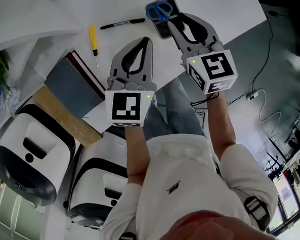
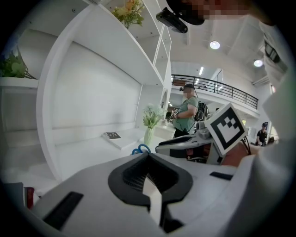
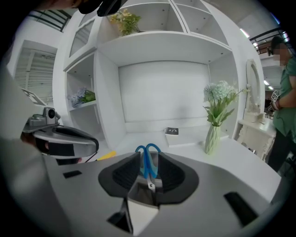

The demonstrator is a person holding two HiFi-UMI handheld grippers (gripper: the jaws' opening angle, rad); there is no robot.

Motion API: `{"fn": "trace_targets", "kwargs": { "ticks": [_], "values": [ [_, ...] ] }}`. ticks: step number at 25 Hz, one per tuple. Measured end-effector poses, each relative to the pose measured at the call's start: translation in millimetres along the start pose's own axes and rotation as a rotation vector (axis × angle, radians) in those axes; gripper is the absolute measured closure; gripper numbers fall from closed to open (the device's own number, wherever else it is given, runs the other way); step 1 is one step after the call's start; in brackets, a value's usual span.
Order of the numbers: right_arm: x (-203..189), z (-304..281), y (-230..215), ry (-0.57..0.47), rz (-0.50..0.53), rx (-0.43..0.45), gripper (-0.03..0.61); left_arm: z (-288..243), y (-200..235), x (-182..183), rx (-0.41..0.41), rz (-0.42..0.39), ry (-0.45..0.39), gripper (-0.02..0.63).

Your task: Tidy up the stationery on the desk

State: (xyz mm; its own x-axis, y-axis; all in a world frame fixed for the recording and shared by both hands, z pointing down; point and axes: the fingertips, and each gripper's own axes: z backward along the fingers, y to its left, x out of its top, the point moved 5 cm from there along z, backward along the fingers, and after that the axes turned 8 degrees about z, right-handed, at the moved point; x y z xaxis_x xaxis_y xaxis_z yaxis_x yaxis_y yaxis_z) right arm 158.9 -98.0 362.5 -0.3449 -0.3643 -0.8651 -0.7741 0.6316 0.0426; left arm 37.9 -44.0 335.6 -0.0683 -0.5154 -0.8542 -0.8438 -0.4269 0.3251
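One desk [image 1: 219, 6]: white top; its front edge ran slantwise beneath both grippers; bare top lay right of the box, out to the far corner.
One shelf unit [image 3: 162, 46]: white, open bays, rose behind the desk.
Two machines [image 1: 33, 159]: white with black trim, side by side below the desk's left end.
Two arms: bare forearms stretched forward side by side from the body, the right reaching farther; marker cubes faced up.
One book [image 1: 74, 83]: dark cover, at the desk's left end, beside a brown board [image 1: 63, 117].
Left gripper [image 1: 146, 40] [image 2: 147, 155]: over the front edge, tip aimed at the desk; jaws pressed together, nothing between them.
Right gripper [image 1: 170, 18] [image 3: 149, 158]: well over the desk, jaws clamped narrow on the scissors.
One vase [image 3: 212, 136]: pale, holding flowers, on the desk's right side.
One box [image 1: 163, 29]: dark, just under the right gripper's tip.
One pair of scissors [image 1: 159, 11] [image 3: 147, 163]: blue handles stuck out past the jaw tips, over the box; contact with it could not be told.
One marker [image 1: 123, 23]: black, flat on the desk, left of the box, apart from it.
One screwdriver [image 1: 93, 38]: yellow handle, left of the marker, near the book.
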Motion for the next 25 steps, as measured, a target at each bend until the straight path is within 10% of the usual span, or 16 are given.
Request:
{"fn": "trace_targets", "kwargs": {
  "ticks": [25],
  "values": [
    [24.2,-55.9,81.1,-0.006,0.099,0.225,0.494,38.1,61.8,-13.8,0.188,0.1,-0.063,0.614]
  ]
}}
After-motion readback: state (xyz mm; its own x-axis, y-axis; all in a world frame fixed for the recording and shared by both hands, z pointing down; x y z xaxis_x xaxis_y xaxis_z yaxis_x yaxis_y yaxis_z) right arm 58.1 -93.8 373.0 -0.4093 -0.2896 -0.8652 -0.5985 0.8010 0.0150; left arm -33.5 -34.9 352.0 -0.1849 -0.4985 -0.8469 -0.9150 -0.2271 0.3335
